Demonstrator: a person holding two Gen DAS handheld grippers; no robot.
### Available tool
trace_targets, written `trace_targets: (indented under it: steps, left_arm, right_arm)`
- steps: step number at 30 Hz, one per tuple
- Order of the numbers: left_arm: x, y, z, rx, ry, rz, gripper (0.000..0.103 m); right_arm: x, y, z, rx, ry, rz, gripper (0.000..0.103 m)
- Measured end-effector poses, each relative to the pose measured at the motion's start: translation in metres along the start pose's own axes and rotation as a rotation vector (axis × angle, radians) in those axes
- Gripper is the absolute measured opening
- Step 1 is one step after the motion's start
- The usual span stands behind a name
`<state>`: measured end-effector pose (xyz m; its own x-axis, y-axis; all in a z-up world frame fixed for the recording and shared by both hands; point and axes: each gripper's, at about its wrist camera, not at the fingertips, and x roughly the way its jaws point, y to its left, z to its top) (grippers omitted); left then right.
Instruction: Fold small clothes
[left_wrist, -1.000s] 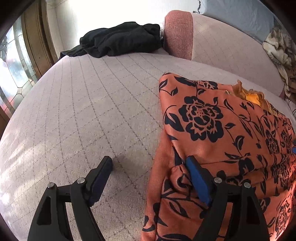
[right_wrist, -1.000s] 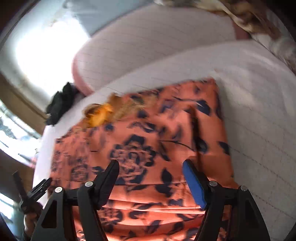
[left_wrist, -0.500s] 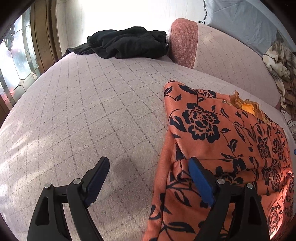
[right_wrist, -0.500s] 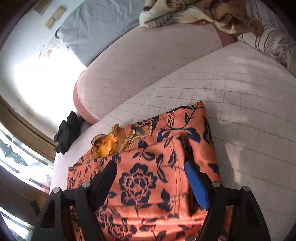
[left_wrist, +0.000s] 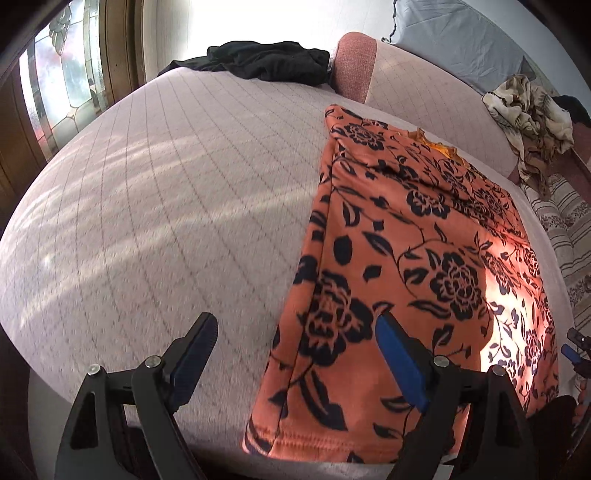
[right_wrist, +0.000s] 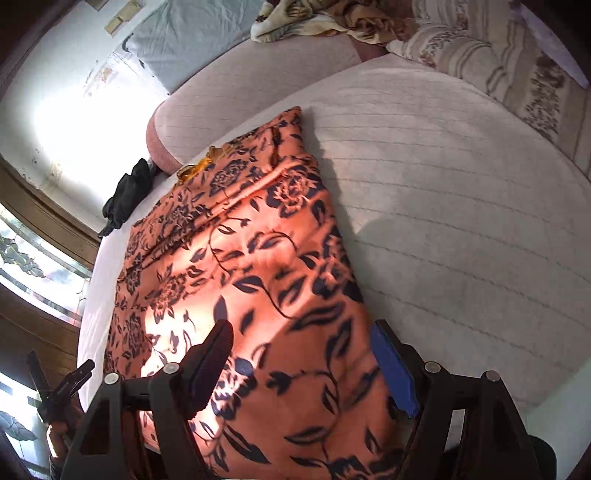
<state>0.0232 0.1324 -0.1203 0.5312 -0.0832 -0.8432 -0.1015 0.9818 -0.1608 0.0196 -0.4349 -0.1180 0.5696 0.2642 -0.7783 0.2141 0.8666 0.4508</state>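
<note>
An orange garment with black flowers (left_wrist: 417, 236) lies flat on the pale quilted bed, folded into a long strip; it also shows in the right wrist view (right_wrist: 255, 266). Its yellow collar (left_wrist: 439, 146) peeks out at the far end. My left gripper (left_wrist: 295, 354) is open and empty above the garment's near left edge. My right gripper (right_wrist: 303, 365) is open and empty above the near right edge. Each gripper shows small in the other's view, the right one (left_wrist: 574, 350) and the left one (right_wrist: 62, 384).
A black garment (left_wrist: 258, 62) lies at the bed's far end next to a pink bolster (left_wrist: 354, 66). A patterned blanket (left_wrist: 532, 110) and striped pillows (right_wrist: 517, 70) lie on the right side. A stained-glass window (left_wrist: 62, 85) stands to the left.
Both grippers have pulled back toward the near end of the garment and risen. The garment now lies flatter and longer in view, with its sides folded in.
</note>
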Motion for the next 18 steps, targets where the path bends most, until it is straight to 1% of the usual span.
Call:
trace_targets:
  steps: [2,4,6,7,9,11,15,18]
  left_arm:
    - [-0.001,0.001,-0.013,0.006,0.019,0.002,0.088]
    - [-0.002,0.001,-0.019,0.006,0.028,0.007,0.088]
    - [-0.006,0.001,-0.023,0.005,0.018,-0.008,0.088]
    - [-0.005,0.001,-0.025,0.007,0.031,-0.003,0.088]
    - [-0.004,0.001,-0.027,-0.004,0.046,-0.009,0.088]
    - [-0.005,0.001,-0.03,-0.013,0.055,-0.003,0.088]
    - [-0.01,-0.001,-0.036,-0.011,0.05,0.011,0.088]
    - [-0.007,-0.004,-0.04,0.002,0.057,0.033,0.088]
  right_arm:
    - [-0.007,-0.017,-0.008,0.03,0.004,-0.014,0.079]
    - [-0.01,-0.03,-0.014,0.054,0.034,-0.029,0.079]
    - [-0.006,-0.038,-0.019,0.077,0.073,0.005,0.079]
    - [-0.005,-0.041,-0.022,0.095,0.087,0.013,0.079]
    - [-0.001,-0.044,-0.028,0.101,0.115,0.038,0.079]
    - [-0.002,-0.041,-0.033,0.098,0.117,0.051,0.08]
    - [-0.007,-0.036,-0.037,0.094,0.118,0.12,0.08]
    - [-0.003,-0.036,-0.04,0.092,0.133,0.112,0.08]
